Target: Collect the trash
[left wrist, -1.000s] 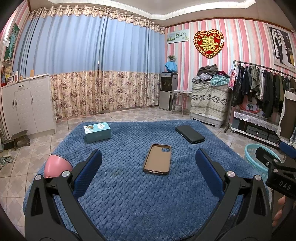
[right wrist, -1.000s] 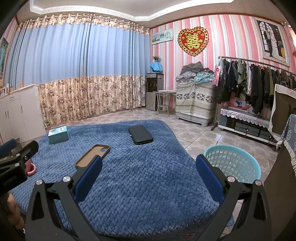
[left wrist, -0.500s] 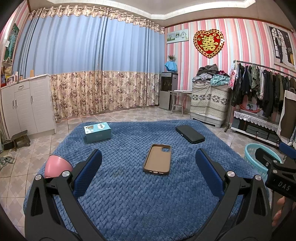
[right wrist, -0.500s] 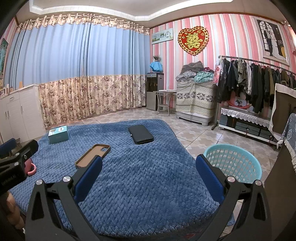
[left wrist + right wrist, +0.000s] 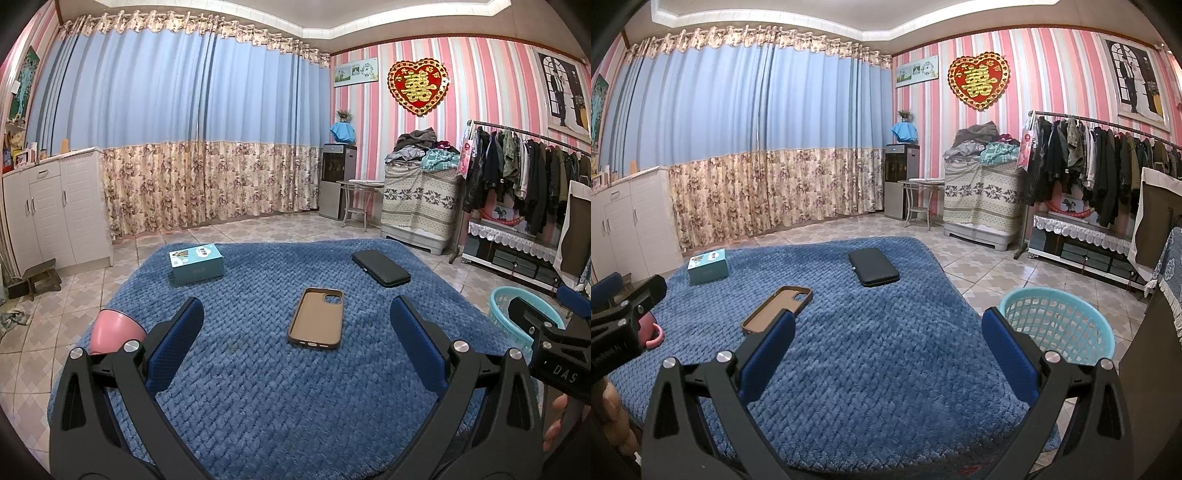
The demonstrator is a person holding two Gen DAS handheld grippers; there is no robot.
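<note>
On a blue quilted blanket (image 5: 258, 387) lie a brown phone case (image 5: 317, 318), a black flat case (image 5: 380, 267) and a teal box (image 5: 196, 263). A pink cup (image 5: 114, 330) stands at the blanket's left edge. My left gripper (image 5: 295, 343) is open and empty, hovering just short of the brown phone case. My right gripper (image 5: 886, 350) is open and empty over the blanket's right part; the brown phone case (image 5: 777, 308) lies to its left, the black case (image 5: 873, 266) ahead. A light-blue laundry basket (image 5: 1060, 321) stands on the floor to the right.
Tiled floor surrounds the blanket. White cabinets (image 5: 51, 210) stand at left, a clothes rack (image 5: 524, 173) and covered pile (image 5: 419, 199) at right, curtains behind. The basket also shows in the left wrist view (image 5: 496, 308), partly behind the other gripper.
Nothing has visibly changed; both grippers stay open and nearly still.
</note>
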